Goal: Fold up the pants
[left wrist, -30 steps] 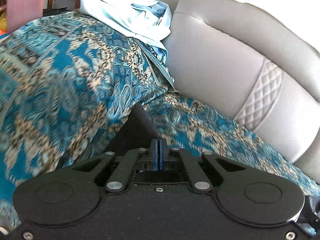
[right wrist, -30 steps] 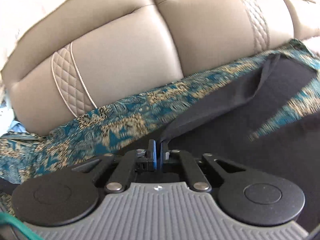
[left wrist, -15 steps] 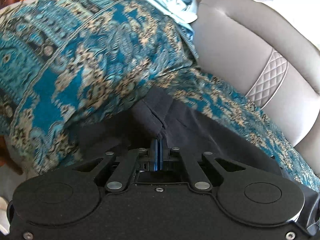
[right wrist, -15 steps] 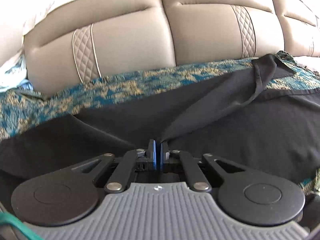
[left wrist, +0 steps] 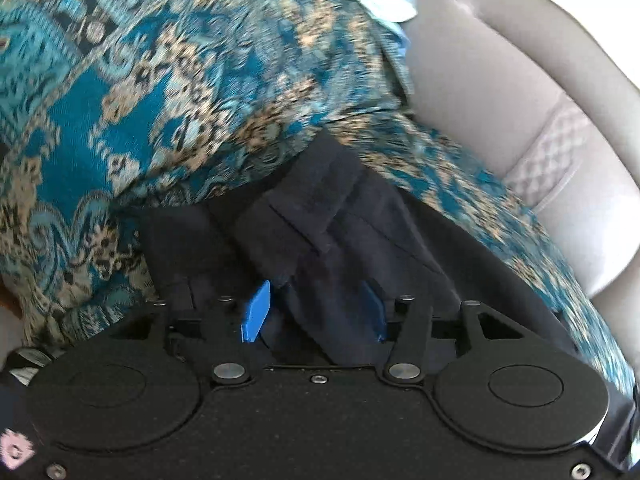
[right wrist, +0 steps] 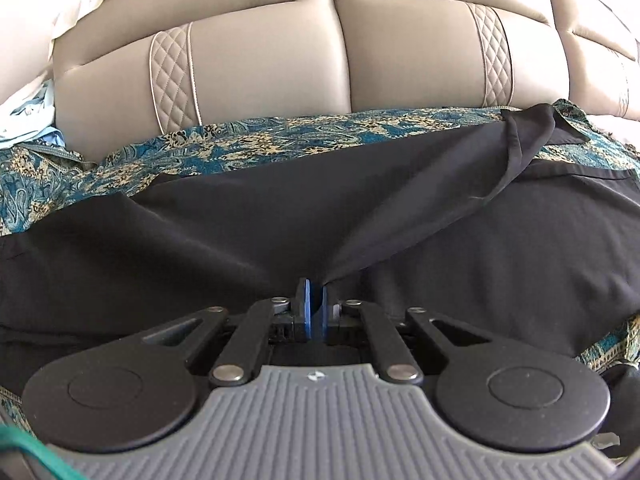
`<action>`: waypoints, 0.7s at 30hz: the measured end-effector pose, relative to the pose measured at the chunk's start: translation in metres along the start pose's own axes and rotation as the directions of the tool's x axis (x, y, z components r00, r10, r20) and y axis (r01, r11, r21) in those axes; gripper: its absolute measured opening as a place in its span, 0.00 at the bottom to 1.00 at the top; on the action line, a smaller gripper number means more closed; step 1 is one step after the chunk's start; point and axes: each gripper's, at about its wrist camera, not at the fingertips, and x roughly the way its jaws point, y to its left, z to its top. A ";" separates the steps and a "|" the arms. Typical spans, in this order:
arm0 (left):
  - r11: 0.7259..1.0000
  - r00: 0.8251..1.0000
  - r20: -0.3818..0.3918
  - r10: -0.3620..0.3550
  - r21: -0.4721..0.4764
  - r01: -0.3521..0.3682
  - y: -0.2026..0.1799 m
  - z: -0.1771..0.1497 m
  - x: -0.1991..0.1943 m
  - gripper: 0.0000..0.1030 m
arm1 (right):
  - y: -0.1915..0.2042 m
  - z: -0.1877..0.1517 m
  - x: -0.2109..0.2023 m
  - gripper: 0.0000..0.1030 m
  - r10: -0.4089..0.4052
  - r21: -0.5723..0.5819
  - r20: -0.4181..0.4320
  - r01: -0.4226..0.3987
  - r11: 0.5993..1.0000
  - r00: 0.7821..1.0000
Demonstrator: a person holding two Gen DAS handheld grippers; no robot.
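Left gripper (left wrist: 314,312) black, textured body, blue finger pads (left wrist: 256,312), silver pivot screws, right gripper (right wrist: 314,310) with ribbed grey plate, black round discs, blue pads

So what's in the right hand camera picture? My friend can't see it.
The right gripper pinches a fold of black pants spread on a blue patterned cover. Behind is a beige sofa back.

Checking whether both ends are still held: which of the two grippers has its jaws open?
The left gripper: its blue pads stand apart around the black pants. The right gripper is pinched shut on the fabric.
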 end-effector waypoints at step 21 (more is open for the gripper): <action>0.993 0.986 0.133 0.104 0.047 -0.111 0.021 -0.016 -0.052 0.09 | 0.014 -0.026 -0.040 0.09 0.014 -0.134 0.039 -0.008 0.991 0.999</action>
